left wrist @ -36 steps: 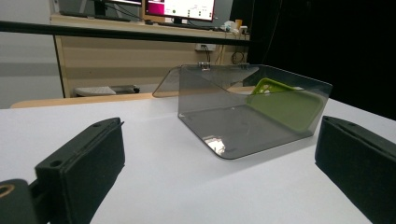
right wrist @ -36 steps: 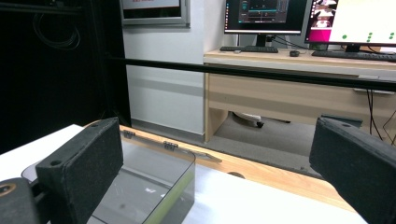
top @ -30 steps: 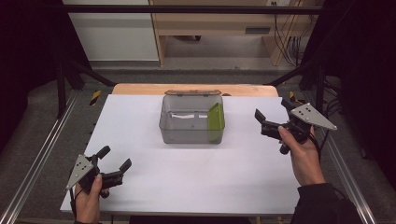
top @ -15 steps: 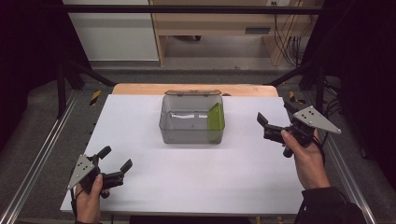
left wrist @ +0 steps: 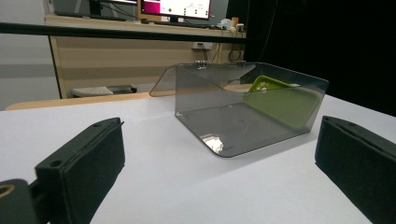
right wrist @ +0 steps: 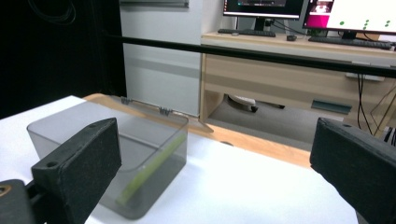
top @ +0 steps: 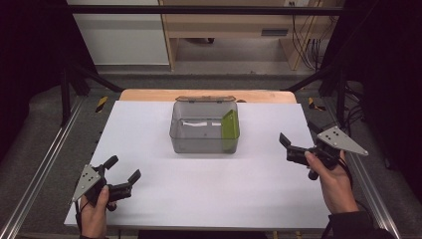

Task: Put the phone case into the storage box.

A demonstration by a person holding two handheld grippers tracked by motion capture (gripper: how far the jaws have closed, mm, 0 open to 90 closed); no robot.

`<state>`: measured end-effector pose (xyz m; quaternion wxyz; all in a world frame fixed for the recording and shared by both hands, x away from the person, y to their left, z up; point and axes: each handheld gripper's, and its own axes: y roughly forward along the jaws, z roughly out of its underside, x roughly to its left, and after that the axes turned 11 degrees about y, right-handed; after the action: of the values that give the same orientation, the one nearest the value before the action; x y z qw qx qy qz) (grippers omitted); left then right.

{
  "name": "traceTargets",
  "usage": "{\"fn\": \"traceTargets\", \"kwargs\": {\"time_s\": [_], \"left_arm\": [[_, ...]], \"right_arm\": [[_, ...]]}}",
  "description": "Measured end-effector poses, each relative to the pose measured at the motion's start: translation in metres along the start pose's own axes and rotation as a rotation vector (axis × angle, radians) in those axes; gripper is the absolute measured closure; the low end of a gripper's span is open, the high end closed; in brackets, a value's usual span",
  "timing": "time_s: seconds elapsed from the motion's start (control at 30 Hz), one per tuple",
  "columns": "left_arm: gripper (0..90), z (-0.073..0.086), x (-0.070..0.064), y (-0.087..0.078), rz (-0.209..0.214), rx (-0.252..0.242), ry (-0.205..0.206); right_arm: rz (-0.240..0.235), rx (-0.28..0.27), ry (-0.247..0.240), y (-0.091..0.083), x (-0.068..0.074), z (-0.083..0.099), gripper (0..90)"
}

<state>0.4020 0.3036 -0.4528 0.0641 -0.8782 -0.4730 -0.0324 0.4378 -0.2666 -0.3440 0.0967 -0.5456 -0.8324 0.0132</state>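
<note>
Left gripper [top: 122, 172] rests at the near left table [top: 149, 124] corner, jaws spread, empty. Mid-table, well apart from both, stands the clear box [top: 204, 128], lid open; a green case [top: 230, 129] leans upright against its right wall, with possibly a white slip inside. Right gripper [top: 297, 142], jaws spread, empty, has drawn nearer the person since earlier.

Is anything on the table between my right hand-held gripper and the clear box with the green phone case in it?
Nothing visible. In the high view only bare white table lies between the right hand-held gripper, jaws open, and the clear box. The green phone case leans against the box's right inner wall, so that wall stands before it; the top is open.
</note>
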Motion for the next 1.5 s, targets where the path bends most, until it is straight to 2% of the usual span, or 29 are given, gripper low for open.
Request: {"fn": "traceTargets", "kwargs": {"time_s": [0.4,0.53,0.77,1.03,1.5], "left_arm": [[1.3,0.000,-0.001,0.001,0.008,0.008,0.009],[1.3,0.000,-0.001,0.002,0.010,0.005,0.007],[1.3,0.001,-0.001,0.002,0.009,0.007,0.008],[1.3,0.001,-0.002,0.002,0.011,0.008,0.011],[1.3,0.000,-0.002,0.002,0.016,0.005,0.012]], "right_arm": [[-0.003,0.026,0.020,-0.019,-0.006,0.022,2.8],[0.000,0.031,0.001,-0.024,-0.007,0.027,3.2],[-0.014,0.044,0.003,-0.032,-0.007,0.036,2.9],[-0.017,0.055,-0.006,-0.038,-0.005,0.047,3.0],[-0.040,0.073,0.021,-0.039,-0.003,0.075,2.9]]}}
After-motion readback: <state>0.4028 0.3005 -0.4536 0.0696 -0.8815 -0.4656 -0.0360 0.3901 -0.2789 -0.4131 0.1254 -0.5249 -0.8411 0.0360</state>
